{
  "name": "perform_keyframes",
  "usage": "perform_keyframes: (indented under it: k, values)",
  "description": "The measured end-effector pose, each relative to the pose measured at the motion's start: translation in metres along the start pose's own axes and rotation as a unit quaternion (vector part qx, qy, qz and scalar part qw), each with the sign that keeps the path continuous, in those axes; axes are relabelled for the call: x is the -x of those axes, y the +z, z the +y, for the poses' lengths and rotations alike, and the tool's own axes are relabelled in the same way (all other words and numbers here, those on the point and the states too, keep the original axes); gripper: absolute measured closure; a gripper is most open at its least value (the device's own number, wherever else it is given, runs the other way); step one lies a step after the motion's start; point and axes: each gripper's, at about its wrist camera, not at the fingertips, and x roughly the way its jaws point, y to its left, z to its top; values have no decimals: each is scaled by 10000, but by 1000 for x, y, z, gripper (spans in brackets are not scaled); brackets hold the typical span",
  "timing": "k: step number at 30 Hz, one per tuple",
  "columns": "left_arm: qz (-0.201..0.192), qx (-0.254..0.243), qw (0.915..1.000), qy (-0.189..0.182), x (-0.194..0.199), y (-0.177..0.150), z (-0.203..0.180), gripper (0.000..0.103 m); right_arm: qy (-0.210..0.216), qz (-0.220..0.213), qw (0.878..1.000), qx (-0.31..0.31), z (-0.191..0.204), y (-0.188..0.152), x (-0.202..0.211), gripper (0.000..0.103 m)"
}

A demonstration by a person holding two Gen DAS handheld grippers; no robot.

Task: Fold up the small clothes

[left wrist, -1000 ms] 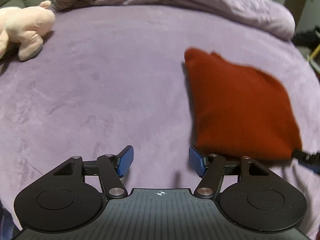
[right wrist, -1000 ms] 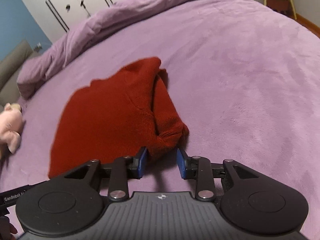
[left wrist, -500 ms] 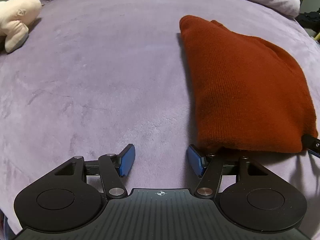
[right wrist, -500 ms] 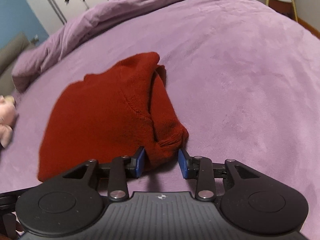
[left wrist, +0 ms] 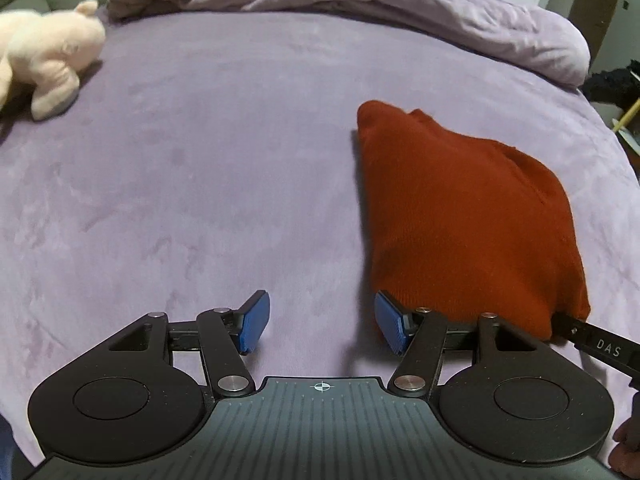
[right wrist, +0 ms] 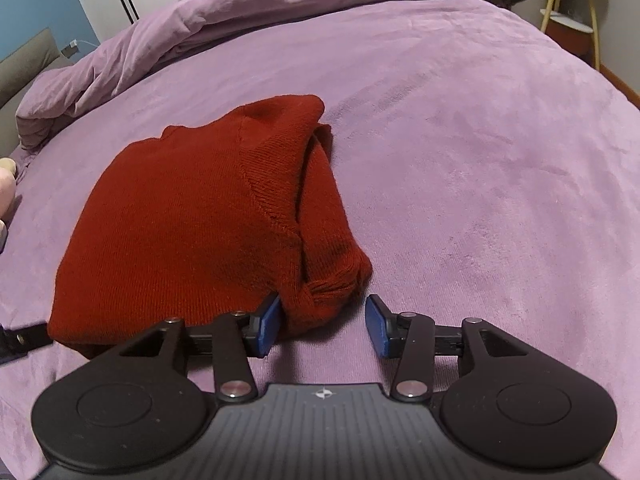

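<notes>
Right now my left claw (left wrist: 320, 326) is spread apart, gripping nothing, its right pad at the near corner of the folded rust-red knitted sweater (left wrist: 468, 216). My right claw (right wrist: 324, 326) gapes too, around the sweater's near bunched corner on the purple plush bed (right wrist: 480, 140).

Ribbed red knit sweater (right wrist: 192, 220) on matt, velvety (faintly streaked) purple bedspread (right wrist: 480, 160).
</notes>
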Motion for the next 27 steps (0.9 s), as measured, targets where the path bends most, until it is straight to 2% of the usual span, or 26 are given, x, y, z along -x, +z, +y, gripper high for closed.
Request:
perform_keyframes:
  k: [9, 13, 15, 17, 22, 24, 27]
  values:
    - [152, -463, 9986, 220, -27, 5, -17, 39, -169, 58, 9995, 255, 3, 3, -4, 48]
    - [508, -575, 9968, 202, -33, -1, -13, 39, -225, 214, 9988, 368, 4, 5, 0, 43]
    - [638, -580, 9962, 94, -30, -7, -8, 34, -248, 434, 9977, 454, 6, 1, 5, 42]
    - [695, -587, 9958, 67, -23, -14, -5, 24, -294, 715, 9954, 572, 8, -6, 10, 38]
    - [816, -687, 9943, 83, -8, -21, -6, 21, -97, 893, 9943, 573, 17, -17, 36, 24]
    - [711, -711, 9948, 128, 0, -19, -8, 15, -10, 920, 9938, 629, 26, -17, 45, 18]
    - [503, -699, 9961, 166, 14, -12, -9, 10, -266, 968, 9911, 874, 44, -13, 54, 11]
